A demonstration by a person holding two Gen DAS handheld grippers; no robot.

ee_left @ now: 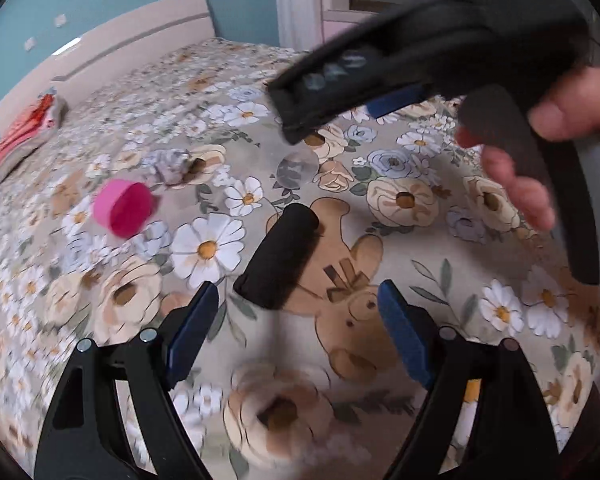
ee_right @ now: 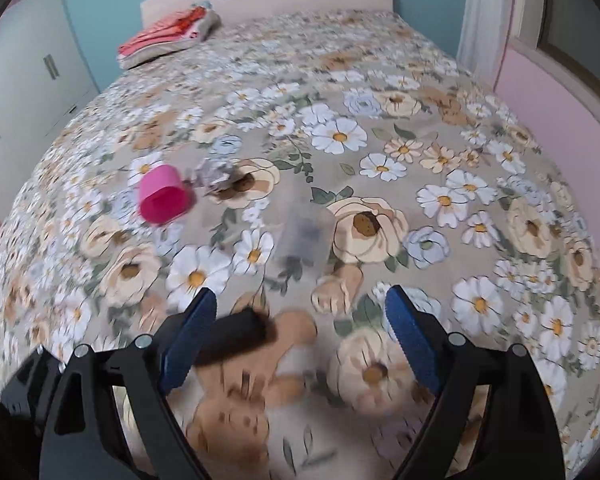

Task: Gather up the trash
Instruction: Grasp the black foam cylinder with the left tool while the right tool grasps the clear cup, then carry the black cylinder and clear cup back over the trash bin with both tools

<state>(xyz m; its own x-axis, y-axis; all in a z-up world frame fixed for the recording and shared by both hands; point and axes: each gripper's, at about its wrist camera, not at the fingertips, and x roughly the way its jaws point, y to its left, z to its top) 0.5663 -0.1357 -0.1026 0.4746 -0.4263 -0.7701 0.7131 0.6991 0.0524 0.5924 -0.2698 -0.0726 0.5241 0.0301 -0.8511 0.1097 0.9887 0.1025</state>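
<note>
A bed covered by a floral quilt (ee_right: 380,80) in beige, white and blue is seen from two handheld grippers. Four pieces of trash are still lying loose on it: a pink plastic cup (ee_right: 162,196) tipped on its side, a crumpled grey-white paper wad (ee_right: 216,176) just beside it, a clear plastic cup (ee_right: 304,236) lying down, and a black foam cylinder (ee_left: 278,256) nearest the cameras. Nothing is seen to be collected yet, and no bin or bag is visible.

The left gripper (ee_left: 298,306) is spread wide and empty, with the black cylinder just ahead of its blue pads. The right gripper (ee_right: 300,308) is likewise spread and empty.

Only the left view shows the right gripper's body and the bare hand (ee_left: 540,152) holding it. Only the right view shows the white wardrobe (ee_right: 32,80). Folded red-and-grey cloth (ee_right: 168,34) by the headboard is seen in both.
</note>
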